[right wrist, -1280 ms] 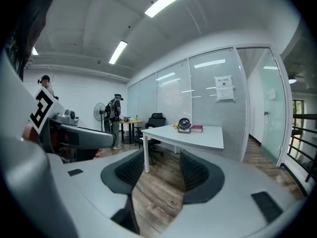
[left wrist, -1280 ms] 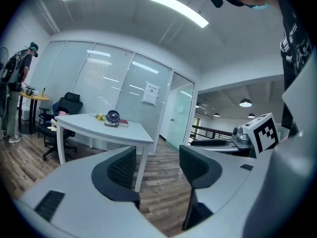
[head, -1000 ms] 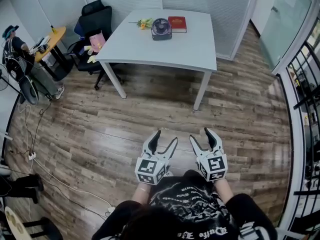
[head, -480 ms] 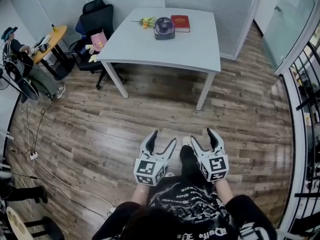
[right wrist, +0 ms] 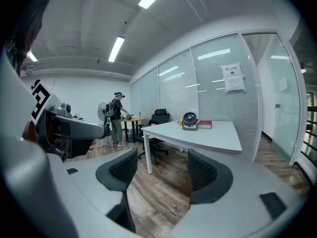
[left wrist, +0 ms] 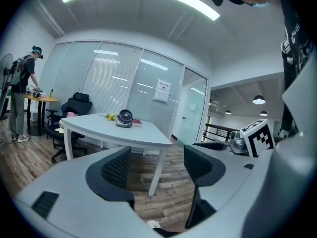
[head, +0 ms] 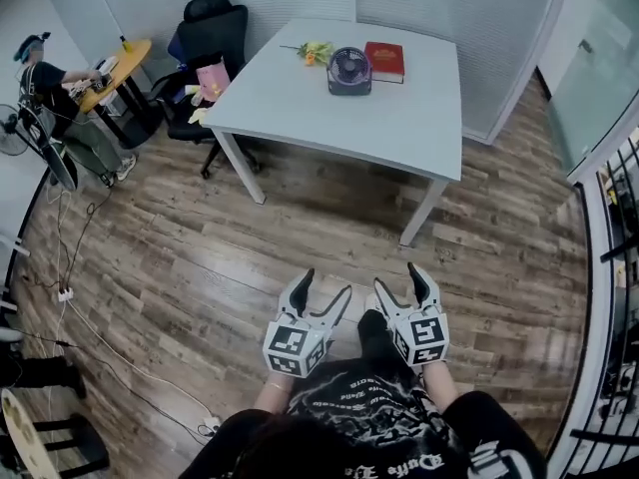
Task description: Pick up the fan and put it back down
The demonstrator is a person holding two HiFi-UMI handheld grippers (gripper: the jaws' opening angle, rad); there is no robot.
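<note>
A small dark purple desk fan [head: 349, 70] stands upright near the far edge of a white table [head: 379, 118], between yellow flowers [head: 318, 52] and a red book [head: 384, 60]. My left gripper [head: 326, 285] and right gripper [head: 397, 277] hang side by side over the wooden floor, far short of the table. Both have just been opening their jaws and hold nothing. In the left gripper view, the fan [left wrist: 125, 118] is small and distant beyond the left gripper [left wrist: 157, 165]. The right gripper view shows the fan [right wrist: 189, 120] far past the right gripper [right wrist: 161, 172].
A black office chair [head: 205, 43] with a pink item sits at the table's left end. A person [head: 60, 98] stands at a round wooden table far left. Cables [head: 100, 347] trail across the floor on the left. A black railing [head: 609, 267] runs along the right.
The table and fan have shifted right and grown slightly larger in the head view as I step closer. Both grippers' jaws stand a little wider.
</note>
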